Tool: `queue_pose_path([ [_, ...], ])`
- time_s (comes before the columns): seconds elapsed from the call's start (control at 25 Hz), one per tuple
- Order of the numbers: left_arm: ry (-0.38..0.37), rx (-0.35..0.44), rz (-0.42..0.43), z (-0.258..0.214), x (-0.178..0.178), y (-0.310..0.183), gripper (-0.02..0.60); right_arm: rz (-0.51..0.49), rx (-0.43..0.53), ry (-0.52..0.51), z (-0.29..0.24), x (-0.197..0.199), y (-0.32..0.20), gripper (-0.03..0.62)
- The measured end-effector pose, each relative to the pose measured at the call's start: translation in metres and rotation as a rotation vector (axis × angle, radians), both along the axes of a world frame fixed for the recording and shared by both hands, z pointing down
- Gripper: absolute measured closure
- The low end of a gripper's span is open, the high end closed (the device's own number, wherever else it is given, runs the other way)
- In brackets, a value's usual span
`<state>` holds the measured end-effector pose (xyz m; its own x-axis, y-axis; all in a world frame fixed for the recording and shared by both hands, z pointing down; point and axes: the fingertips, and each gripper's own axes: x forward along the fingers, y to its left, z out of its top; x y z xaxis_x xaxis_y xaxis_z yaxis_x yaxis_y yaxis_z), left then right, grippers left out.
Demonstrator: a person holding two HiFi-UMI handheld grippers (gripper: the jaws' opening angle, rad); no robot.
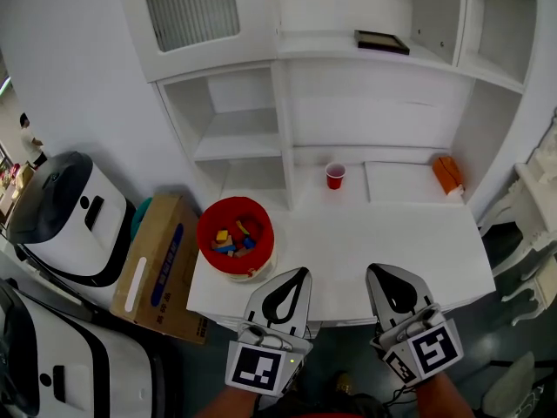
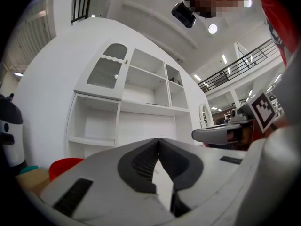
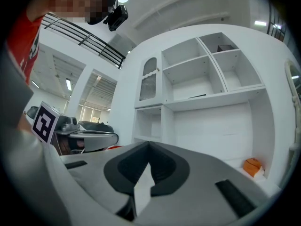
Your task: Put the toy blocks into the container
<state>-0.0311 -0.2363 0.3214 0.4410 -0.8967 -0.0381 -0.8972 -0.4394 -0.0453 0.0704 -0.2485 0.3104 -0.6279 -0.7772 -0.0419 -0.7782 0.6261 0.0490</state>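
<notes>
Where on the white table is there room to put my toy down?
The middle of the table is bare, from the red bucket across to the right edge, in front of the red cup. The left corner is crowded: the bucket of toy blocks fills it. An orange object sits back right.

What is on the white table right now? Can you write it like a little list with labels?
container: red bucket, on the table's left corner
blocks: toy blocks, all inside the bucket; none seen loose on the table
cup: red cup, upright at the back
back right: orange thing, too small to name
claws: left claw shut, empty; right claw shut, empty
beside the table: cardboard box
</notes>
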Motion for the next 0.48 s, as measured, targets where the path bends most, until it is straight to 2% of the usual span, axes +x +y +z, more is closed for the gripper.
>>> queue_pose_path([
  [0.48,-0.008,-0.002,-0.007,0.0002,0.003,-0.0033,0.549,-0.02,0.014,0.009,-0.0019,-0.0005,-0.0056,0.586],
])
